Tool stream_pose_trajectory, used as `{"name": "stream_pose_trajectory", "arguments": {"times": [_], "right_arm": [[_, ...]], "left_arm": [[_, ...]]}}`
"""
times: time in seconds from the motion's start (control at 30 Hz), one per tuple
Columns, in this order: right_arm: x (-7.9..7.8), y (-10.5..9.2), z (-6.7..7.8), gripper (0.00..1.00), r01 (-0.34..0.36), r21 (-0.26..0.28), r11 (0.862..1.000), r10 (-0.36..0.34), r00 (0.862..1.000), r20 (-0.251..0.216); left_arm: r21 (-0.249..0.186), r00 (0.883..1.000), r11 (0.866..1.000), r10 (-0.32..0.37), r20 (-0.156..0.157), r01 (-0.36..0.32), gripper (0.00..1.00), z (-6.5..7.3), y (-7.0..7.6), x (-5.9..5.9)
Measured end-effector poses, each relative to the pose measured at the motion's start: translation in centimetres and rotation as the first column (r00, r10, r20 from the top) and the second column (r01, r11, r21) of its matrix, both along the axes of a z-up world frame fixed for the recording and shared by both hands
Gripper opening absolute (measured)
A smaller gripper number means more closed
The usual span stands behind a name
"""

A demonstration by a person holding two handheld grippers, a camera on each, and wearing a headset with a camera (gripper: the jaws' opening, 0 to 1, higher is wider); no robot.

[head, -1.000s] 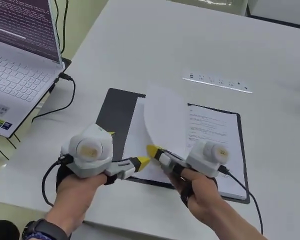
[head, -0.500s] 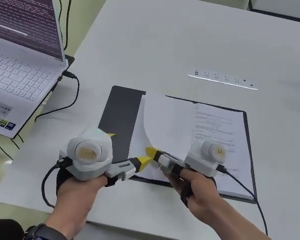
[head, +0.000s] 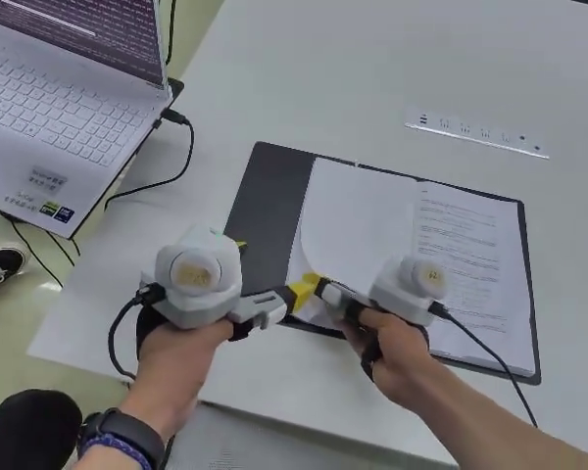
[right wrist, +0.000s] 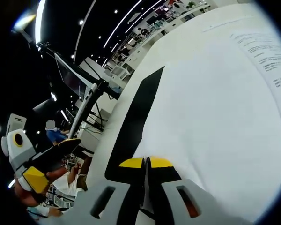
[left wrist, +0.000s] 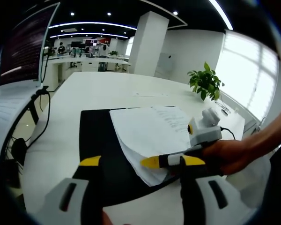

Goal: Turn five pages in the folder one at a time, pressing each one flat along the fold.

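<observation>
Right tongs (head: 311, 287) pinching page (head: 363, 211) corner, folder (head: 265, 211) beneath

left gripper (left wrist: 142, 161): fingers (left wrist: 90, 161) apart | right gripper (right wrist: 145, 162): fingers (right wrist: 131, 163) pressed together | tips just beside each other

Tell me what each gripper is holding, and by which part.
The right gripper pinches the page at its bottom corner, jaws shut. The left gripper is open and holds nothing.

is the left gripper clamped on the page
No: the left gripper has its jaws wide apart, while the right gripper pinches the page.
</observation>
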State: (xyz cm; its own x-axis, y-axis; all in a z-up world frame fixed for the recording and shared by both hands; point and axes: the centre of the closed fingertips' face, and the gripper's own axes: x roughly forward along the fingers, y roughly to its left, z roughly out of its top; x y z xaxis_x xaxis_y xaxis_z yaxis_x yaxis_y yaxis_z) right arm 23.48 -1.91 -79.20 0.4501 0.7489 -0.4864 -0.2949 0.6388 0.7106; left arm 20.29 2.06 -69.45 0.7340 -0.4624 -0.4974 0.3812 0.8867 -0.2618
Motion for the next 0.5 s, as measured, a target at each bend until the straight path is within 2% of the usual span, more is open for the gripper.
{"name": "stream_pose_trajectory", "arguments": {"times": [0.07, 0.17, 0.23, 0.3, 0.5], "right_arm": [[0.0, -0.1, 0.1, 0.01, 0.005, -0.002, 1.000, -0.005, 1.000, 0.004], [-0.2, 0.3, 0.5, 0.05, -0.015, -0.004, 1.000, 0.016, 0.999, 0.048], [-0.5, 0.6, 0.9, 0.11, -0.034, 0.011, 0.999, 0.033, 0.997, 0.074], [-0.7, 1.1, 1.5, 0.20, -0.052, 0.035, 0.998, 0.049, 0.995, 0.089], [-1.4, 1.0, 2.5, 0.33, -0.072, 0.067, 0.995, 0.065, 0.993, 0.100]], "left_arm": [[-0.001, 1.000, 1.000, 0.002, -0.002, -0.002, 0.65, -0.1, 0.2, 0.0], [0.002, 1.000, 1.000, 0.001, -0.009, -0.001, 0.64, -0.3, 0.6, -0.1], [0.011, 1.000, 1.000, 0.001, -0.020, 0.000, 0.62, -0.7, 0.8, -0.2], [0.042, 0.999, 0.999, -0.007, -0.041, 0.008, 0.59, -1.4, 1.2, -0.4], [0.040, 0.997, 0.999, -0.023, -0.077, 0.026, 0.54, -1.9, 1.1, -0.5]]}}
